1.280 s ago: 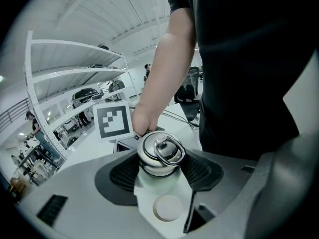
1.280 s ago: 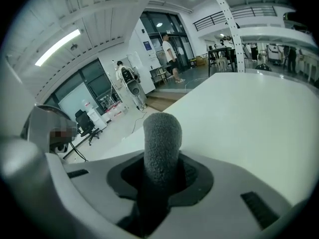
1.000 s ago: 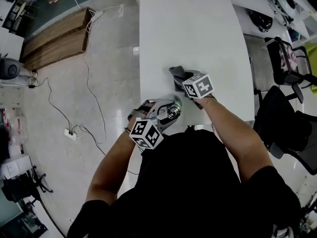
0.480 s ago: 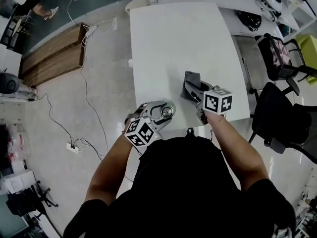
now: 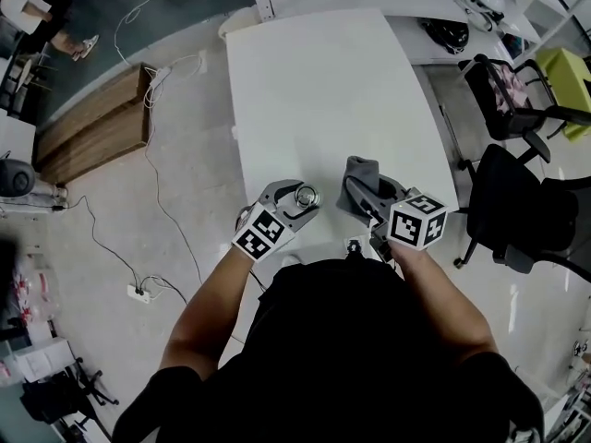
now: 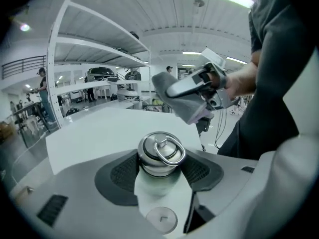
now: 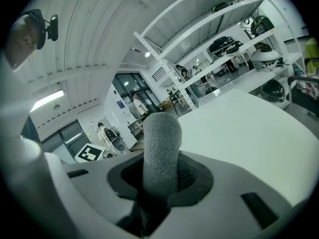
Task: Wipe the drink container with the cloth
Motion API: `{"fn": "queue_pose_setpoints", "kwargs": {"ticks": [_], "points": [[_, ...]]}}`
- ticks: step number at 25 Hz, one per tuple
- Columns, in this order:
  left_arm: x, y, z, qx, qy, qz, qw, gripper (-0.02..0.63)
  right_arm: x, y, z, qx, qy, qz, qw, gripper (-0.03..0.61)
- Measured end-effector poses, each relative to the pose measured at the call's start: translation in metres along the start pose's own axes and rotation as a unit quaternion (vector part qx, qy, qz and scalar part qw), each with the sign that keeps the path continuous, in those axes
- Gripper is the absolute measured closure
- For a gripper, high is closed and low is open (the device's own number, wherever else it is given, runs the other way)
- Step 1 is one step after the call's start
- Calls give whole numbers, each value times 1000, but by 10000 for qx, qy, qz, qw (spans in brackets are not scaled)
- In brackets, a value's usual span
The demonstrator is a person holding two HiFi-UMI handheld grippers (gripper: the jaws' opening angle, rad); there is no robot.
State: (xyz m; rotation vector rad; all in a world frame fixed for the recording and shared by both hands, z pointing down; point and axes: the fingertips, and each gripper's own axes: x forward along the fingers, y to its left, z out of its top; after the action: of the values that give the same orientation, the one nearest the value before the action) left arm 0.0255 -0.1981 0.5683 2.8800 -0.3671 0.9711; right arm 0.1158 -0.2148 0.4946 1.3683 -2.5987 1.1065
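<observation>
**Head view: bottle and cloth both in hand, wiping not under way**

The person is standing at the near edge of a white desk, holding one tool in each hand. The left gripper is clamping a small metal bottle, its jaws pressing on either side of the body just under the ring-topped cap, as the left gripper view is showing clearly. The bottle is hanging over the desk's near left corner, cap pointing up toward the head camera. The right gripper is pinching a folded grey cloth, the jaws squeezing its middle while one rounded end is sticking out beyond them. Cloth and bottle are sitting near each other but apart, with bare desk showing between them, so no wiping contact is happening at this moment. Judging from this, the pick-up part is looking done, and bringing the cloth onto the metal and rubbing it is looking like the work left.

No brand, label or lettering is showing on the bottle or cloth. The cubes on both grippers are carrying only black-and-white square markers.
</observation>
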Motion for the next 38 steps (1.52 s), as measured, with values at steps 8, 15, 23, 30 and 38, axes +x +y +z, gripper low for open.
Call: {"fn": "queue_pose_setpoints", "kwargs": {"ticks": [8,15,23,30,38], "points": [[18,9,-1,-102,283,159,9994,345,-16,6,-1,-95,-134,-164,9997,470],[19,11,-1,-231,82,222,9995,344,-16,14,-13,-328,67,-264,9991,471],[14,7,0,-228,-18,99,9997,327,-10,40,-20,-398,274,128,9987,469],[-3,6,15,-155,-228,183,9995,316,-9,42,-26,-413,306,133,9986,469],[-26,6,18,-357,-465,247,9980,316,-15,42,-20,-425,55,-50,9991,469]]}}
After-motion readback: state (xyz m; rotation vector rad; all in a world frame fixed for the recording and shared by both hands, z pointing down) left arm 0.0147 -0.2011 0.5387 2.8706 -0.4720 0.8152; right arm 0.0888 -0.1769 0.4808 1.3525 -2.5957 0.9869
